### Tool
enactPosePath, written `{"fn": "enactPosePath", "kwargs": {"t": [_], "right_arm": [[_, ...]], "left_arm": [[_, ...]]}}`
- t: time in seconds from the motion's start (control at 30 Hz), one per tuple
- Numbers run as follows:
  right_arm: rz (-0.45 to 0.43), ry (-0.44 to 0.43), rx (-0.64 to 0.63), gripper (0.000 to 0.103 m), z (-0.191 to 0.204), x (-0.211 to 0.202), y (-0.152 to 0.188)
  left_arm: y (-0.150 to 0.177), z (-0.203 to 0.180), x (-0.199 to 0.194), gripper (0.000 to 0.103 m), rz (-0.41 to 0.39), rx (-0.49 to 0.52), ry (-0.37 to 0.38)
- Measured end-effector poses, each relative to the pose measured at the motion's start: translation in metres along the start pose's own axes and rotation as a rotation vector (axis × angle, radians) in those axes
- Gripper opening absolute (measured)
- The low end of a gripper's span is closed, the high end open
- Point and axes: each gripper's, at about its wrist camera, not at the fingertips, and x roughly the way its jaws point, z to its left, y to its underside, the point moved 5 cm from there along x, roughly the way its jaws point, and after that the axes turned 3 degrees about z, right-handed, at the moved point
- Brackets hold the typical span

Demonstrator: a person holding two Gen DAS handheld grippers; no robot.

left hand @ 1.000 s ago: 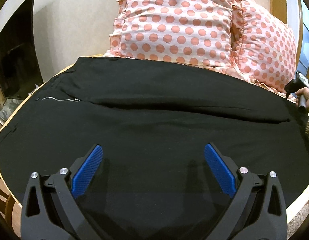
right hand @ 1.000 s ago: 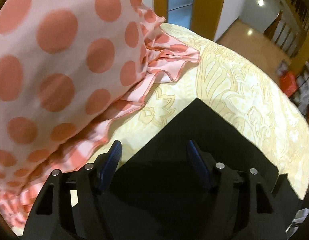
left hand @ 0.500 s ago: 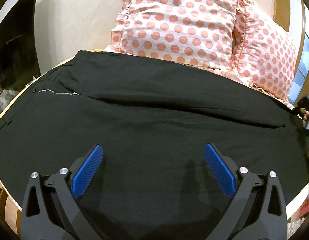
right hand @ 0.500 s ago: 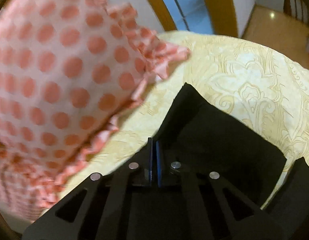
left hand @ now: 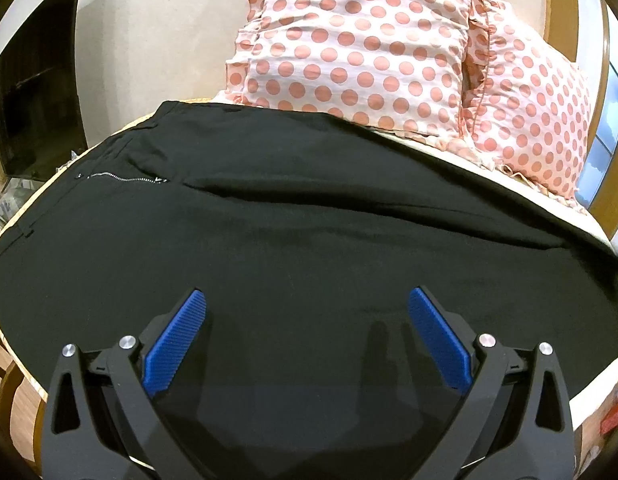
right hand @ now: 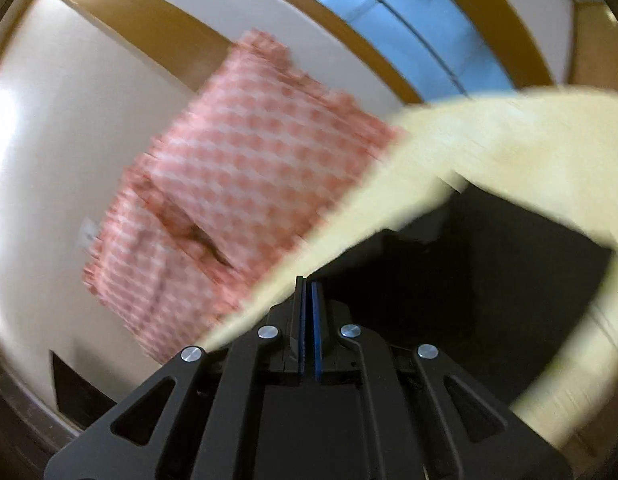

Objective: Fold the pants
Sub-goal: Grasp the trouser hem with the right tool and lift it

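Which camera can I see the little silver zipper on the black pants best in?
The left wrist view. There the zipper shines sharply on the black pants, spread flat on the bed. The right wrist view is blurred and shows only dark cloth, with no zipper.

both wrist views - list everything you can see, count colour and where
pants: one, black, spread flat across the bed, zip at the left in the left wrist view
pillows: two, white with pink dots, side by side behind the pants against the wall
bedspread: one, pale yellow, under the pants
dark screen: one, black, on the wall at far left
window: one, blue panes in a wooden frame, beyond the pillows
left tongs: one, black with blue pads, open, above the pants and gripping nothing
right tongs: one, black with blue pads, shut; black cloth lies just ahead, but the blur hides whether any is pinched
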Motion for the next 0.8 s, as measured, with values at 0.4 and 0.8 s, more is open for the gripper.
{"fn": "enactPosePath", "kwargs": {"t": [0.4, 0.8], "right_arm": [[0.08, -0.014, 0.194, 0.045, -0.027, -0.008, 0.012], [0.472, 0.046, 0.197, 0.066, 0.035, 0.06, 0.044]], "left_arm": [[-0.008, -0.004, -0.015, 0.101, -0.03, -0.007, -0.013], [-0.006, -0.012, -0.018, 0.101, -0.027, 0.017, 0.009]]}}
